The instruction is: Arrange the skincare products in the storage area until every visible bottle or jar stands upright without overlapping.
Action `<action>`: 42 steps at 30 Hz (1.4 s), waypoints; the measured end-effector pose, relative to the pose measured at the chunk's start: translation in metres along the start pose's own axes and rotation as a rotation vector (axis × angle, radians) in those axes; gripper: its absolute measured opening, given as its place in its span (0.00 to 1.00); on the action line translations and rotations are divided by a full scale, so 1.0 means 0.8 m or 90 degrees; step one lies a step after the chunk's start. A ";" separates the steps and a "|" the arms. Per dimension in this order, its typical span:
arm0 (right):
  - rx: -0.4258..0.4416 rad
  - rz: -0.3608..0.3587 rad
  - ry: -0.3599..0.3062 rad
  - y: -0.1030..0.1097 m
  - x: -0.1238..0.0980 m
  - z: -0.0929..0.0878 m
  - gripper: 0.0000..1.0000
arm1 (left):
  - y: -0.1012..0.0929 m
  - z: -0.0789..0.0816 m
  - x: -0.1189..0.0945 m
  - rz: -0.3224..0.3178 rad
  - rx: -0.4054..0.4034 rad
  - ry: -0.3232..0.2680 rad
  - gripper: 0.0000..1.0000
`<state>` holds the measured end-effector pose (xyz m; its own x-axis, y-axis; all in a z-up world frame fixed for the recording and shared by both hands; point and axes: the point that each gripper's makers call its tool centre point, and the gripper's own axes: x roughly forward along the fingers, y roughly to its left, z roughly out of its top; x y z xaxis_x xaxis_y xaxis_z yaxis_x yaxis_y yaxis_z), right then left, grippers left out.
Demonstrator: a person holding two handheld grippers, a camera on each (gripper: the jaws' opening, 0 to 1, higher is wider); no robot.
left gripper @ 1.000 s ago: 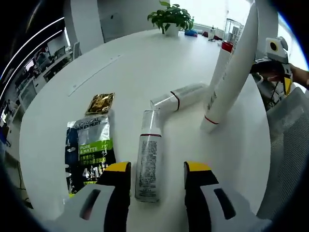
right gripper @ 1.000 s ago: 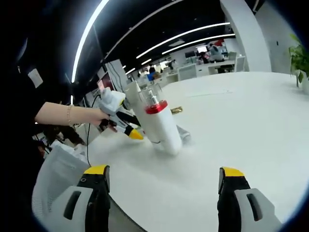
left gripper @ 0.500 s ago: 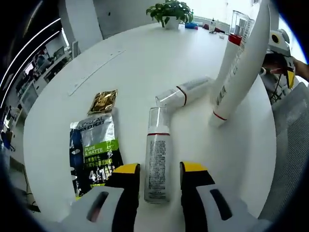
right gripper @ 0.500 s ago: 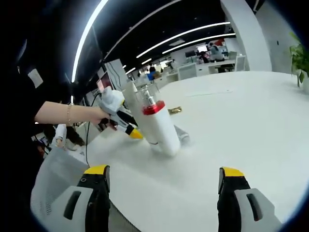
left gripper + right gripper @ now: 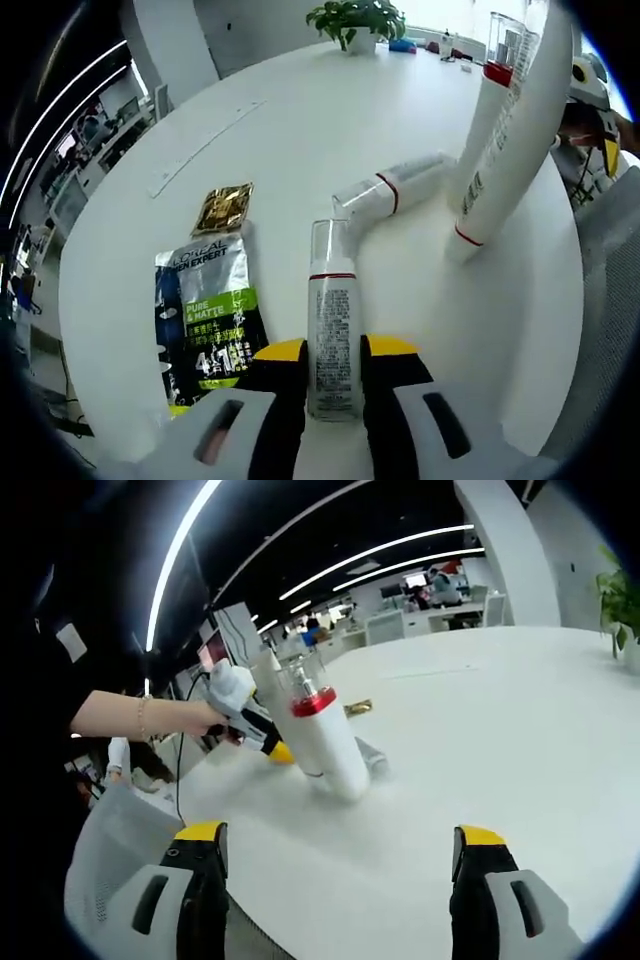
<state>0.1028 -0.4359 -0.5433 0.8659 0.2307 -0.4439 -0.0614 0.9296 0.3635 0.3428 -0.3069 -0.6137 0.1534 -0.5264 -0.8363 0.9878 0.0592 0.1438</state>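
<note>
While the round white tabletop (image 5: 250, 140) carries everything, the upright pair at its 2 o'clock edge, a tall white tube (image 5: 515, 130) and a red-collared clear-capped bottle (image 5: 490, 100), are unchanged over the last second. The dark sachet (image 5: 205, 325) with its green label lies at 8 o'clock. The left gripper (image 5: 333, 352) has narrowed its yellow-tipped fingers (image 5: 285, 352) onto the lying silver pump bottle (image 5: 332, 320), now clamped and probably ready to be stood up. Another small bottle (image 5: 395, 190) lies at 1 o'clock. The right gripper (image 5: 340, 845) hangs wide apart, holding nothing.

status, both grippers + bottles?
Left gripper jaws flanking lying pump bottle. Right gripper open, empty. Second bottle also down; sachets alongside.
</note>
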 end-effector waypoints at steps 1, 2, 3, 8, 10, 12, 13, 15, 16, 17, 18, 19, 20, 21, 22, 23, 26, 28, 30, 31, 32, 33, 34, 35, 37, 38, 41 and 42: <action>-0.001 0.000 0.000 0.000 0.000 0.000 0.95 | 0.002 0.001 -0.001 0.003 -0.009 -0.004 0.23; -0.002 0.000 0.002 0.001 0.000 0.000 0.95 | 0.004 0.003 -0.002 0.003 -0.021 -0.011 0.23; -0.003 0.000 0.002 0.001 0.000 0.000 0.95 | 0.006 0.003 -0.003 0.003 -0.026 -0.013 0.23; -0.001 0.002 -0.006 0.005 0.000 0.004 0.94 | 0.005 0.009 -0.015 0.002 -0.063 -0.030 0.23; -0.002 0.004 -0.009 0.007 0.001 0.007 0.94 | 0.007 0.006 -0.019 0.002 -0.075 -0.036 0.23; -0.006 0.008 -0.010 0.011 0.002 0.010 0.94 | 0.002 0.011 -0.029 -0.001 -0.097 -0.048 0.23; -0.010 0.011 -0.010 0.015 0.003 0.012 0.94 | 0.005 0.008 -0.029 -0.003 -0.112 -0.056 0.23; -0.015 0.017 -0.012 0.022 0.004 0.016 0.94 | 0.001 0.010 -0.037 -0.011 -0.144 -0.072 0.23; -0.018 0.020 -0.013 0.025 0.004 0.017 0.94 | 0.000 0.011 -0.040 -0.014 -0.157 -0.080 0.23; -0.020 0.023 -0.014 0.028 0.004 0.019 0.94 | 0.002 0.007 -0.042 -0.017 -0.167 -0.087 0.23; -0.022 0.025 -0.015 0.030 0.004 0.020 0.94 | 0.001 0.006 -0.046 -0.018 -0.171 -0.091 0.23; -0.024 0.027 -0.015 0.032 0.004 0.022 0.94 | -0.002 0.006 -0.051 -0.020 -0.176 -0.095 0.23; -0.026 0.030 -0.018 0.036 0.003 0.025 0.94 | -0.005 0.006 -0.058 -0.020 -0.176 -0.103 0.23; -0.027 0.033 -0.021 0.038 0.003 0.027 0.94 | -0.007 0.005 -0.062 -0.018 -0.177 -0.106 0.23; -0.027 0.036 -0.027 0.038 0.002 0.029 0.94 | -0.008 0.004 -0.066 -0.017 -0.178 -0.108 0.23; -0.027 0.037 -0.029 0.039 0.001 0.030 0.94 | -0.006 0.000 -0.068 -0.016 -0.182 -0.111 0.23; -0.025 0.049 -0.044 0.048 -0.002 0.043 0.90 | -0.005 -0.004 -0.081 -0.020 -0.210 -0.137 0.23; -0.016 0.062 -0.056 0.058 -0.005 0.051 0.86 | -0.011 -0.004 -0.093 -0.022 -0.221 -0.152 0.23; 0.003 0.081 -0.078 0.072 -0.009 0.061 0.86 | -0.020 -0.003 -0.105 -0.029 -0.229 -0.165 0.23; 0.007 0.084 -0.081 0.076 -0.010 0.062 0.86 | -0.024 -0.003 -0.109 -0.029 -0.229 -0.168 0.23; 0.008 0.087 -0.083 0.081 -0.011 0.064 0.85 | -0.027 -0.005 -0.115 -0.031 -0.230 -0.170 0.23; 0.010 0.094 -0.085 0.088 -0.012 0.065 0.84 | -0.028 -0.006 -0.119 -0.032 -0.233 -0.174 0.23; 0.010 0.098 -0.087 0.093 -0.013 0.066 0.82 | -0.030 -0.007 -0.123 -0.035 -0.237 -0.179 0.23; 0.010 0.105 -0.089 0.099 -0.013 0.067 0.81 | -0.033 -0.006 -0.130 -0.042 -0.250 -0.194 0.23; 0.012 0.115 -0.092 0.107 -0.012 0.070 0.81 | -0.038 -0.005 -0.140 -0.051 -0.268 -0.214 0.23; 0.012 0.119 -0.094 0.111 -0.012 0.071 0.82 | -0.041 -0.005 -0.144 -0.056 -0.274 -0.223 0.23; 0.014 0.139 -0.102 0.129 -0.010 0.076 0.81 | -0.048 -0.002 -0.158 -0.078 -0.315 -0.268 0.23; 0.014 0.143 -0.104 0.134 -0.009 0.078 0.81 | -0.049 -0.001 -0.162 -0.083 -0.325 -0.278 0.23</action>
<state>0.1208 -0.3558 -0.4504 0.9005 0.3788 -0.2135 -0.2508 0.8536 0.4566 0.2844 -0.2401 -0.5118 0.1137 -0.8438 -0.5245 0.9027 0.3082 -0.3001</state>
